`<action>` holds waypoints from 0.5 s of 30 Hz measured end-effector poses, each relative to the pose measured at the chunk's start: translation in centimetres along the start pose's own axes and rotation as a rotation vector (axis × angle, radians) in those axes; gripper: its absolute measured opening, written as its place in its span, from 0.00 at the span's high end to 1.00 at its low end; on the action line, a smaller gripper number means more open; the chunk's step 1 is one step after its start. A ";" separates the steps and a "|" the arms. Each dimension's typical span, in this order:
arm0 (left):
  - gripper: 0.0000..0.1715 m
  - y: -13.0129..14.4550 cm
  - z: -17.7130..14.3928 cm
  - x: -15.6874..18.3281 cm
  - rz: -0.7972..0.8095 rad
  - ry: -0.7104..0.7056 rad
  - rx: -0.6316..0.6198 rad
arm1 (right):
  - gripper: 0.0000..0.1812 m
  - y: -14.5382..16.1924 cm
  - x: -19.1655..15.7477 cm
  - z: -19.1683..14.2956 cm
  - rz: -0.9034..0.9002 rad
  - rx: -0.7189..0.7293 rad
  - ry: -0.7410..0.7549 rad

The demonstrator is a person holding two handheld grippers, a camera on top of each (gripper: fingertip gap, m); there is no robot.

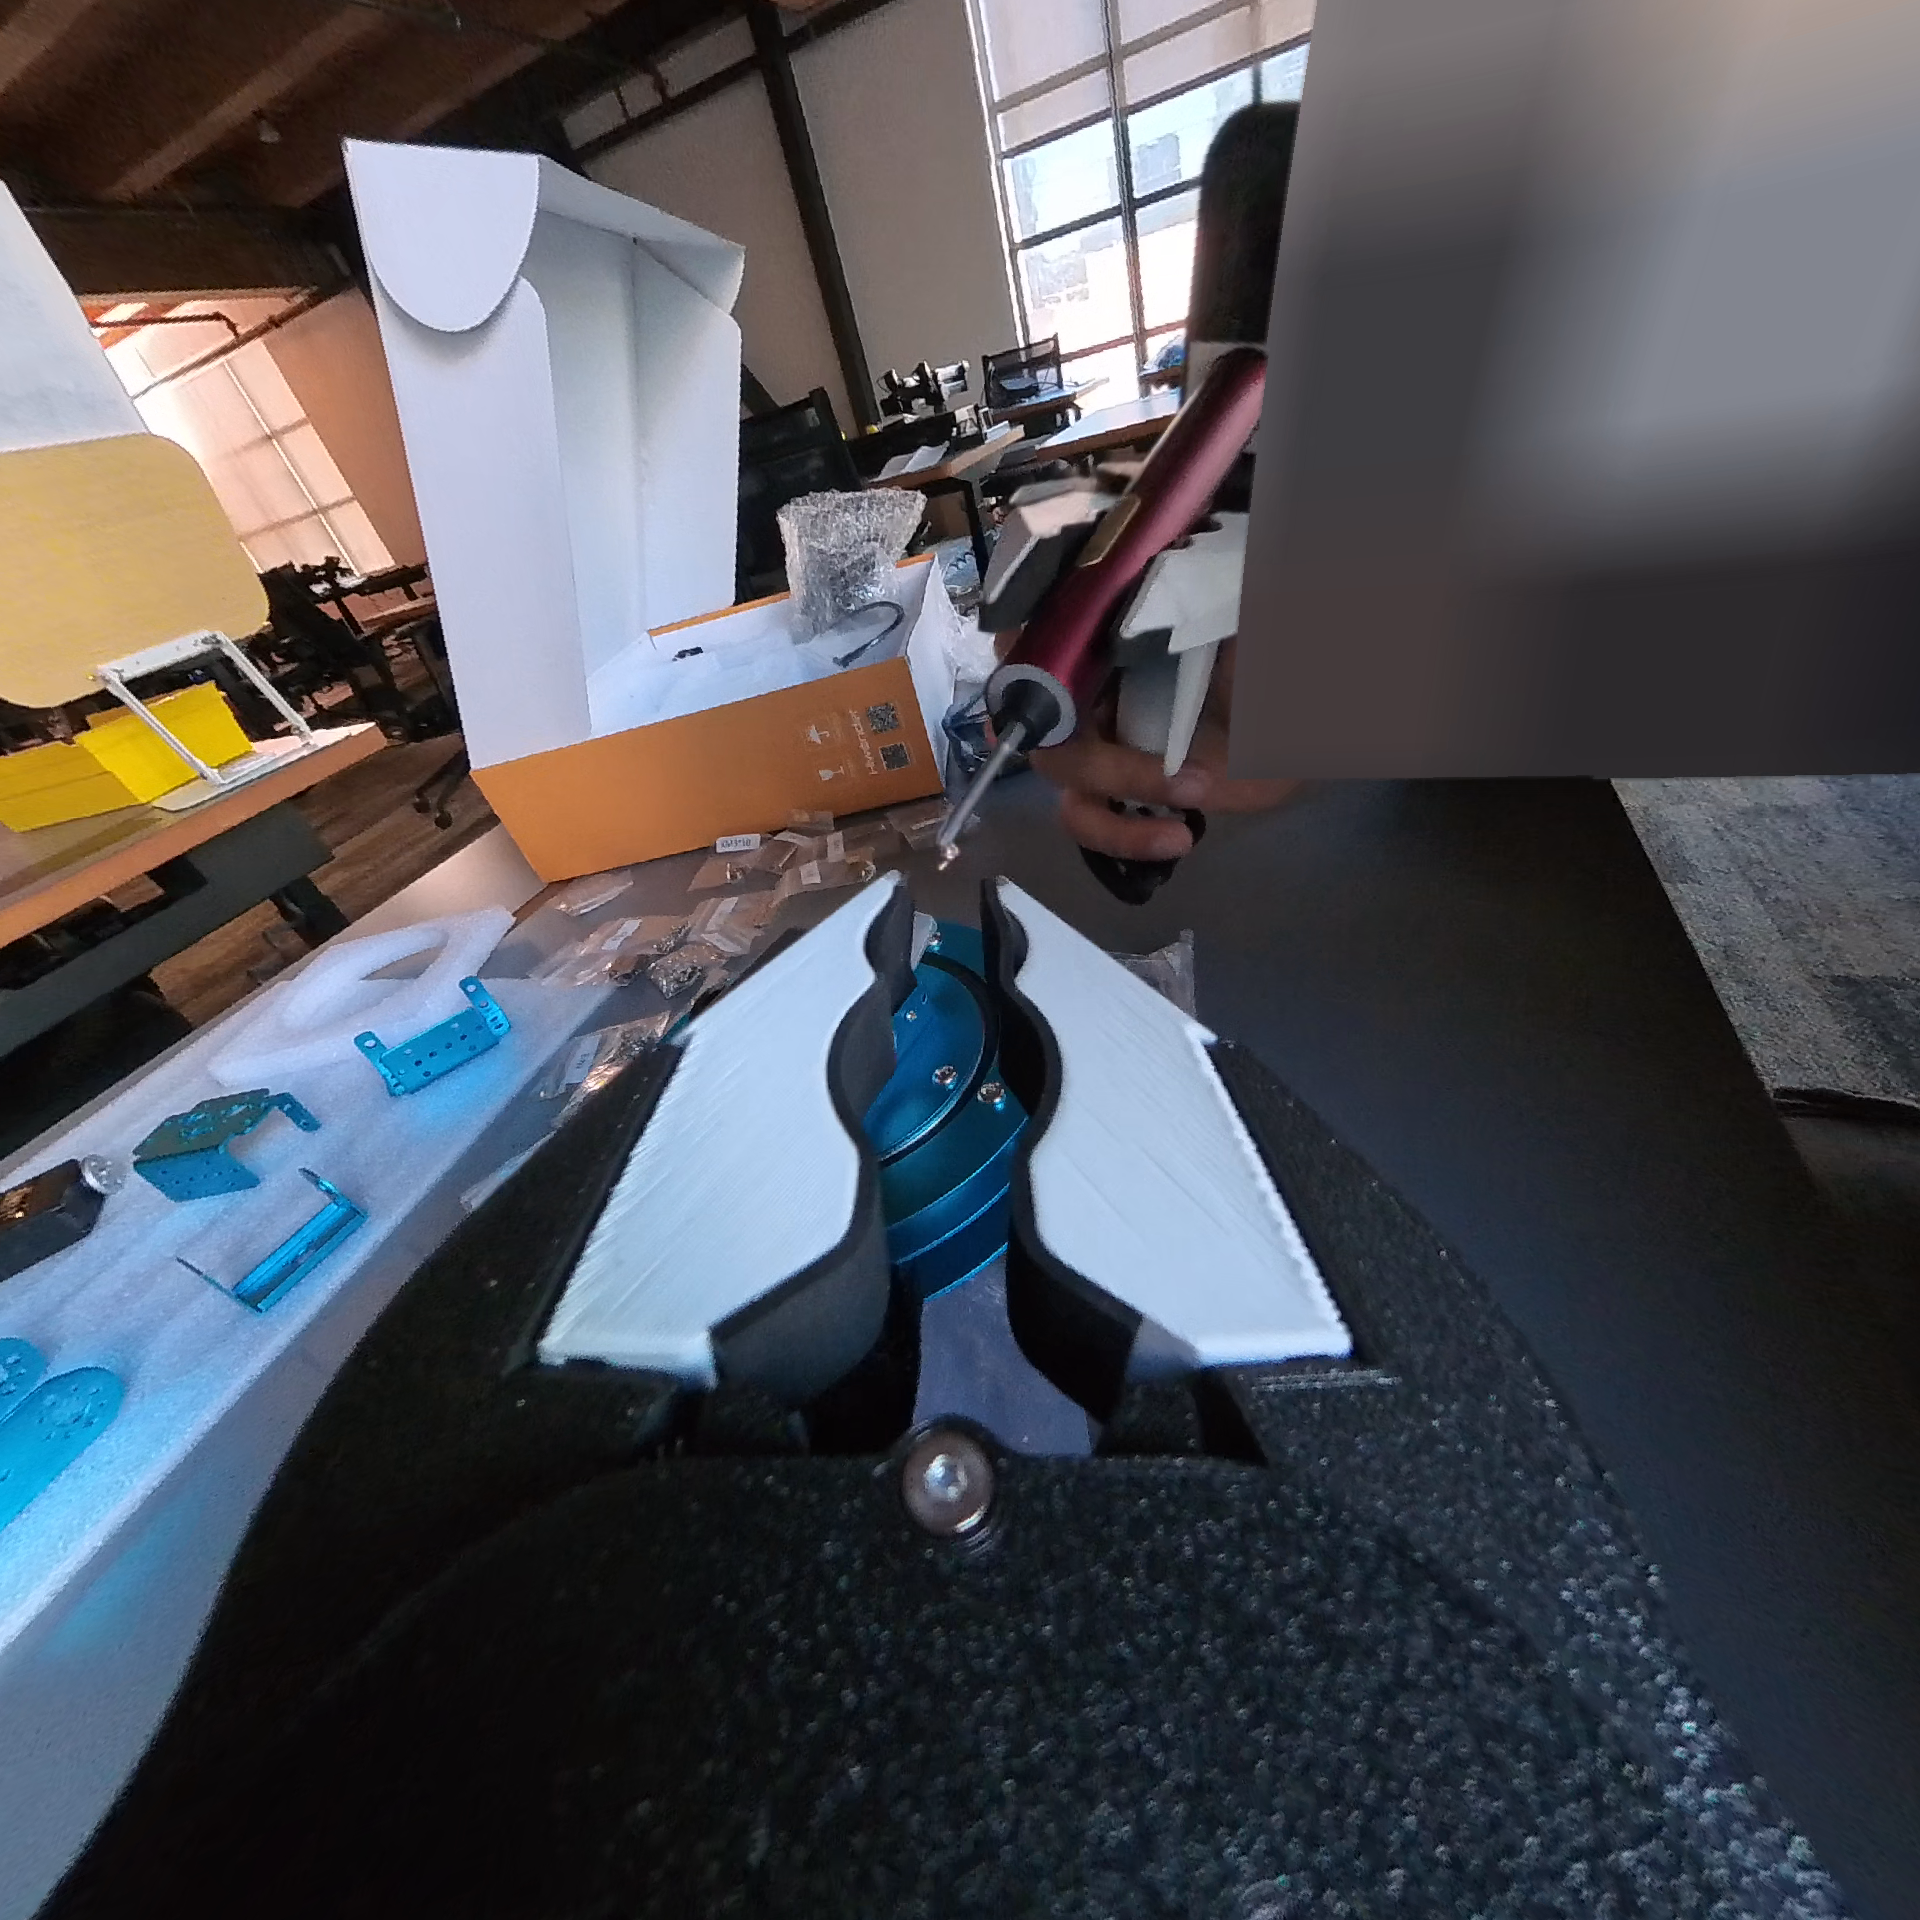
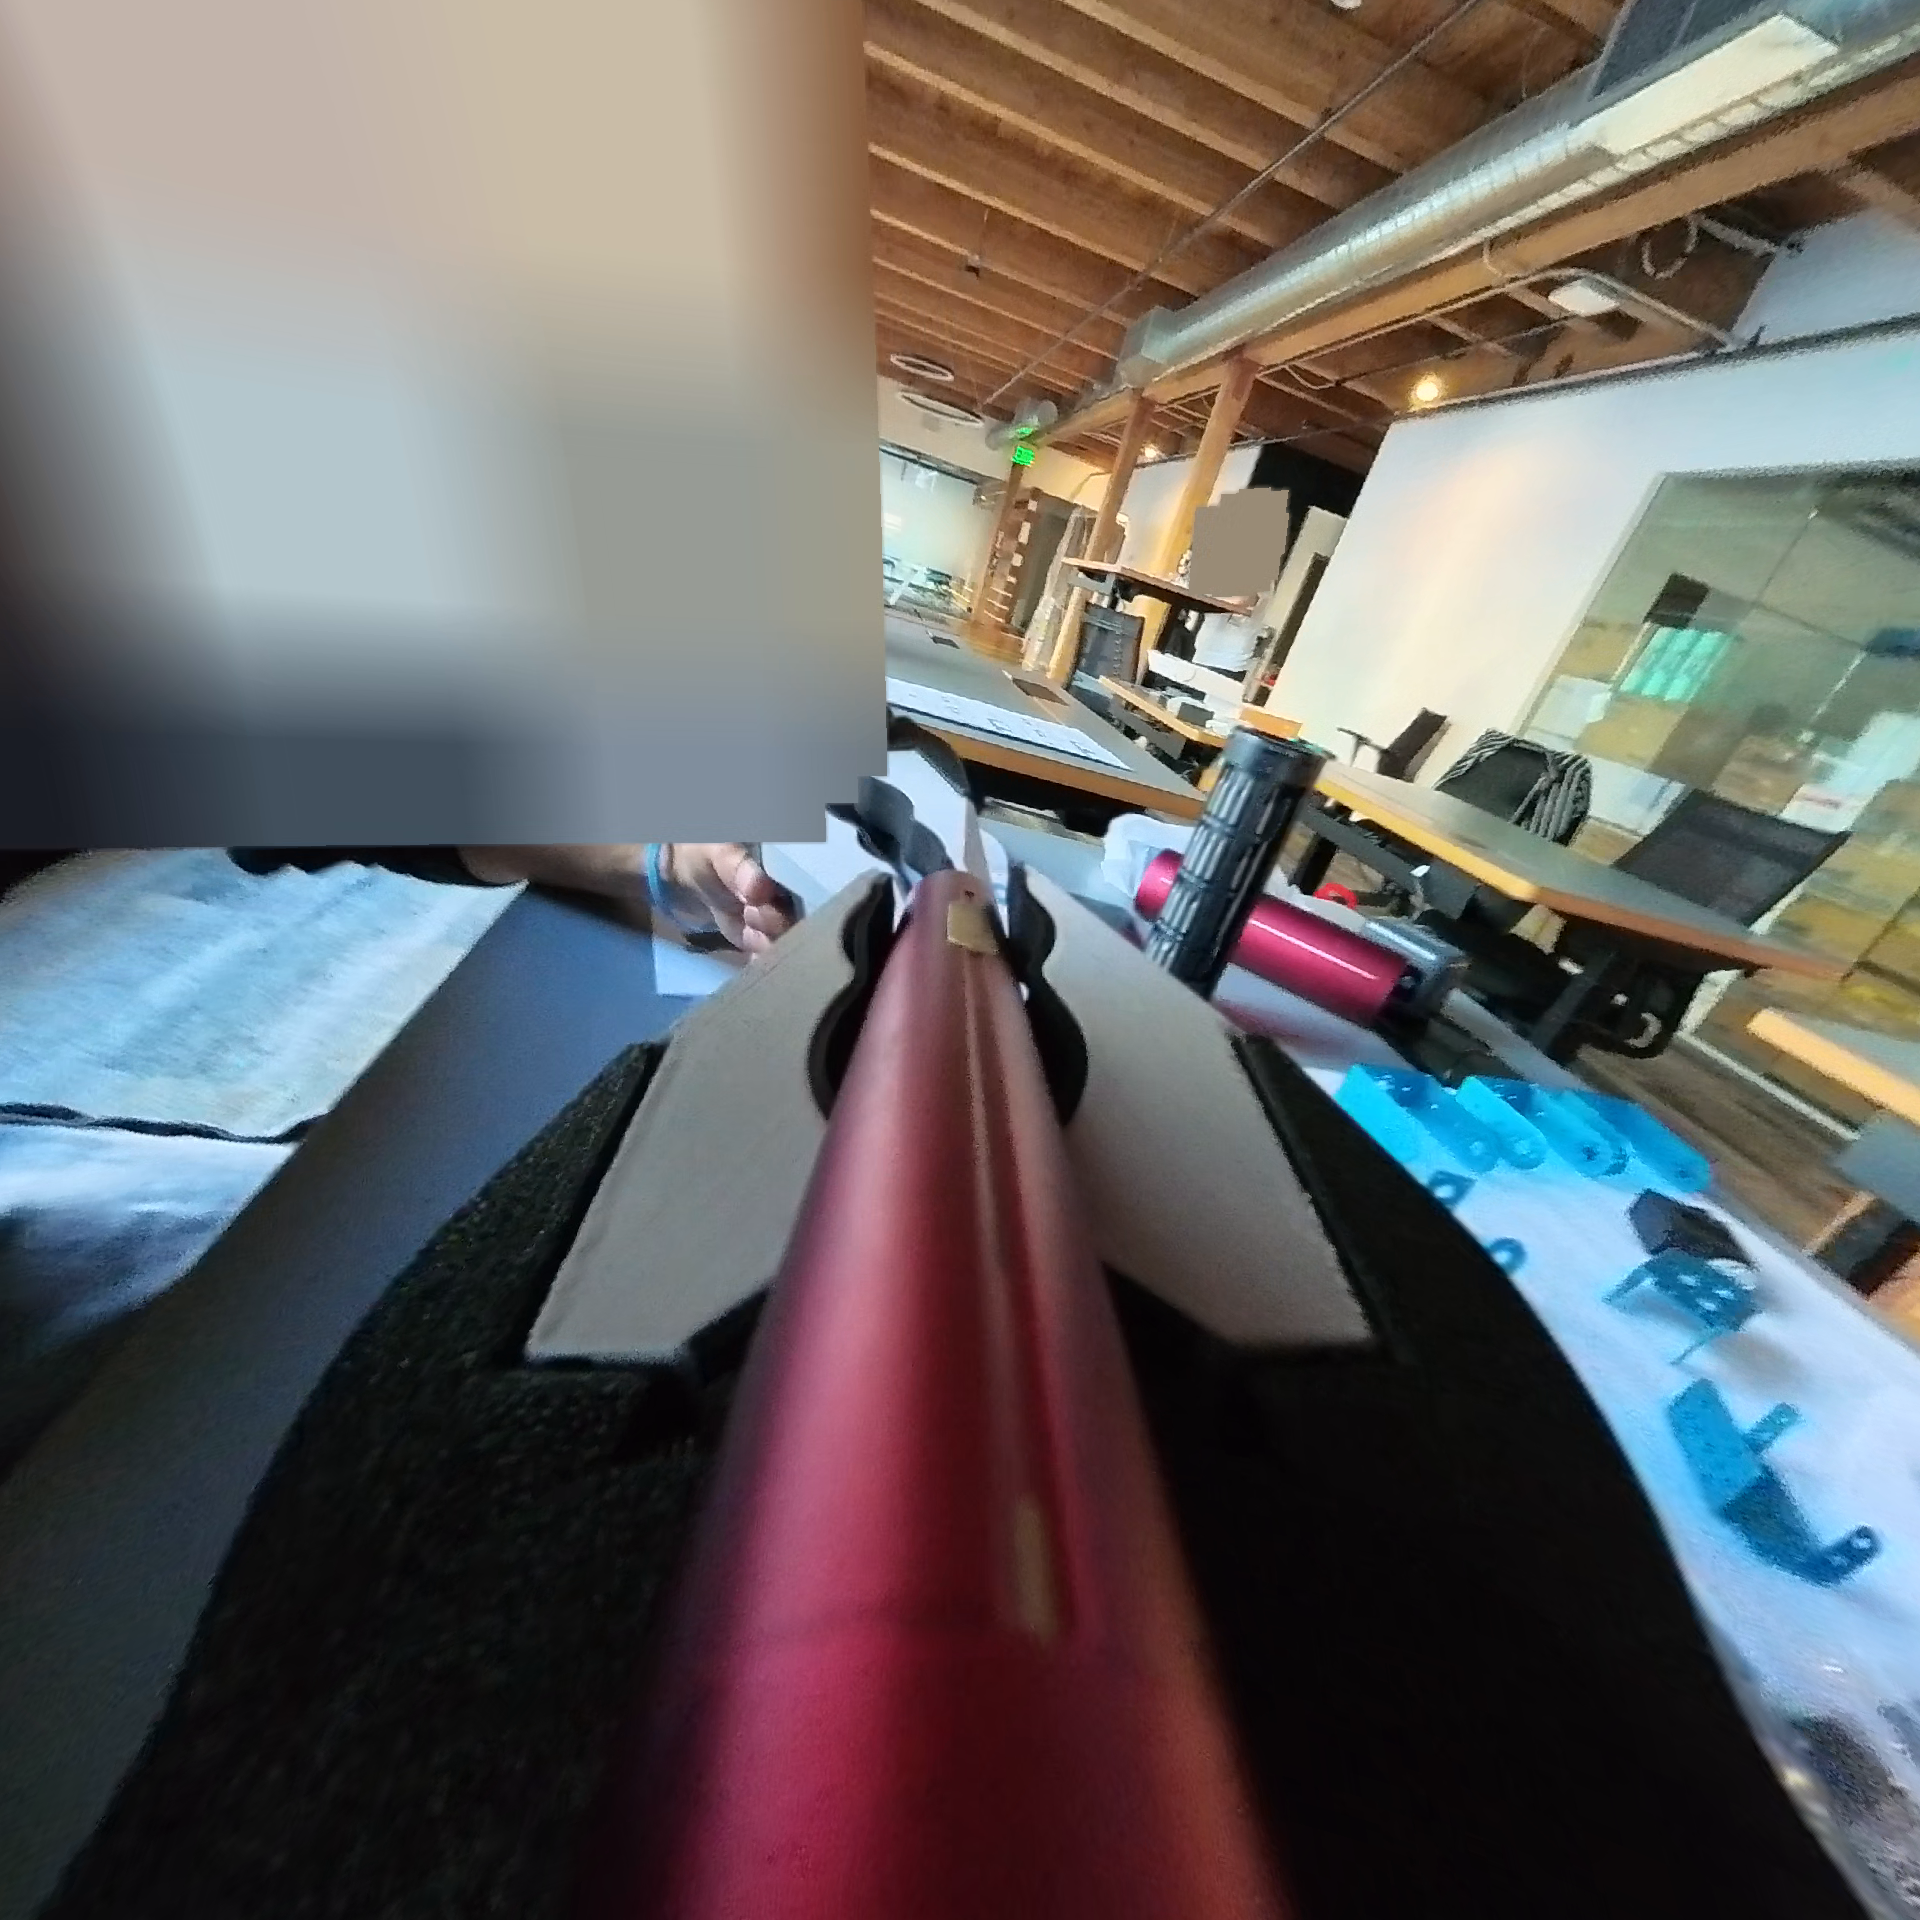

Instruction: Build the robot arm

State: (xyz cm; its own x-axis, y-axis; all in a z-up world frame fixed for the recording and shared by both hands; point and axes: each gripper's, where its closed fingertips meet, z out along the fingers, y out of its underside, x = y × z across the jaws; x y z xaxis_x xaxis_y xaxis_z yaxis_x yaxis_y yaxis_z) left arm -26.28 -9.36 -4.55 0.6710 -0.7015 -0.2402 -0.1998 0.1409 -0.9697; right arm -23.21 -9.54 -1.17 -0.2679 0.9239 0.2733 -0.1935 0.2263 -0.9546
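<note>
Clamping a blue round metal part at frame centre, the left gripper grips it; the right gripper is closed around a red electric screwdriver, its bit tip above the part.

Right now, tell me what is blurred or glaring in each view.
Left wrist view: the window is blown out, straight edges bow from the wide lens, and the blue round part is sharp. Right wrist view: the red screwdriver is soft this close, and the blue brackets smear.
</note>
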 end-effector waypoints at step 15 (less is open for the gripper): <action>0.95 -0.6 -0.3 -0.1 0.020 -0.016 0.033 | 0.88 0.0 0.8 -0.2 0.290 0.089 -0.052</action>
State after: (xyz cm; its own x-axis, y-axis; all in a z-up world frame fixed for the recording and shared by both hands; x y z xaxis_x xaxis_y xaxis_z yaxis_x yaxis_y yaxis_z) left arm -26.44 -9.54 -3.89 0.6785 -0.6871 -0.2599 -0.1901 0.1776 -0.9656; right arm -23.24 -8.68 -1.00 -0.3715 0.9284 -0.0010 -0.1834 -0.0744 -0.9802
